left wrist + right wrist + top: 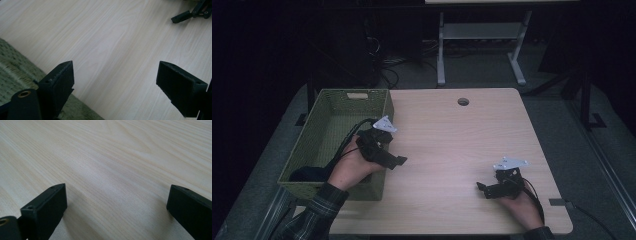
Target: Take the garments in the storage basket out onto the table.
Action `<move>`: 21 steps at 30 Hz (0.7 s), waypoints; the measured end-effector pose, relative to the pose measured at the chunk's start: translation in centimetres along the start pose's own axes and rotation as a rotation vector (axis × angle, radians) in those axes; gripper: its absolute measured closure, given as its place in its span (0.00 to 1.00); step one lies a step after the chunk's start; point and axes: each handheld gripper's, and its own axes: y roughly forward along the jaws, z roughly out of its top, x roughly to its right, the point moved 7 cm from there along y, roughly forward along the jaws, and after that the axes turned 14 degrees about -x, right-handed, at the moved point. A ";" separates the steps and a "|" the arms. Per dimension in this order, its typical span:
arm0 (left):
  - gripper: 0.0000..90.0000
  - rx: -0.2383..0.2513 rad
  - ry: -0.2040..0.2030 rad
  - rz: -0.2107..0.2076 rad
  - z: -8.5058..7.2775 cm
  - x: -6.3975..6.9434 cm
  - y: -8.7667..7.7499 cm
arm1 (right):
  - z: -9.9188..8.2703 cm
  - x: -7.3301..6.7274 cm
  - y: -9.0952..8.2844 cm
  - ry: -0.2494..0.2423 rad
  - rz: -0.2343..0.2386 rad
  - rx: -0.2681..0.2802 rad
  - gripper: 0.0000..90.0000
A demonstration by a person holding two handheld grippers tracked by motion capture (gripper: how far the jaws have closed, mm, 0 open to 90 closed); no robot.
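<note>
My left gripper (399, 161) hangs over the right rim of a green woven basket (319, 130) and points out across the light wooden table (452, 140). In the left gripper view its gripper (115, 77) stands open with bare wood between the jaws, the basket's edge (15, 67) lies at lower left, and the other gripper (191, 13) sits far off at upper right. My right gripper (482, 189) rests low near the table's front right and points left. Its own view shows the gripper (116, 200) open wide over bare wood. A dark thing (307, 174) lies in the basket's near corner.
The basket takes up the table's left side, with a handle slot (357, 95) in its far wall. A round cable hole (463, 101) sits near the table's far edge. A white desk frame (482, 45) stands on the dark floor beyond.
</note>
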 end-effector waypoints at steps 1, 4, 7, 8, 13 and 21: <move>0.16 0.002 -0.005 0.000 -0.1 -0.1 -0.1 | 0.0 0.0 0.0 0.001 0.000 0.000 0.03; 0.16 0.004 -0.015 0.009 -0.5 -0.5 -0.5 | 0.0 0.0 0.0 0.001 0.000 0.000 0.03; 0.16 0.005 -0.024 0.020 -0.9 -1.0 -0.9 | 0.0 0.0 0.0 0.001 0.000 0.000 0.03; 0.16 0.008 -0.029 0.022 -1.1 -1.1 -1.1 | 0.0 0.0 0.0 0.001 0.000 0.000 0.03; 0.16 0.016 -0.051 0.036 -1.7 -1.7 -1.7 | 0.0 0.0 0.0 0.001 0.000 0.000 0.03; 0.16 0.017 -0.082 0.062 -3.0 -2.8 -2.6 | 0.0 0.0 0.0 0.001 0.000 0.000 0.03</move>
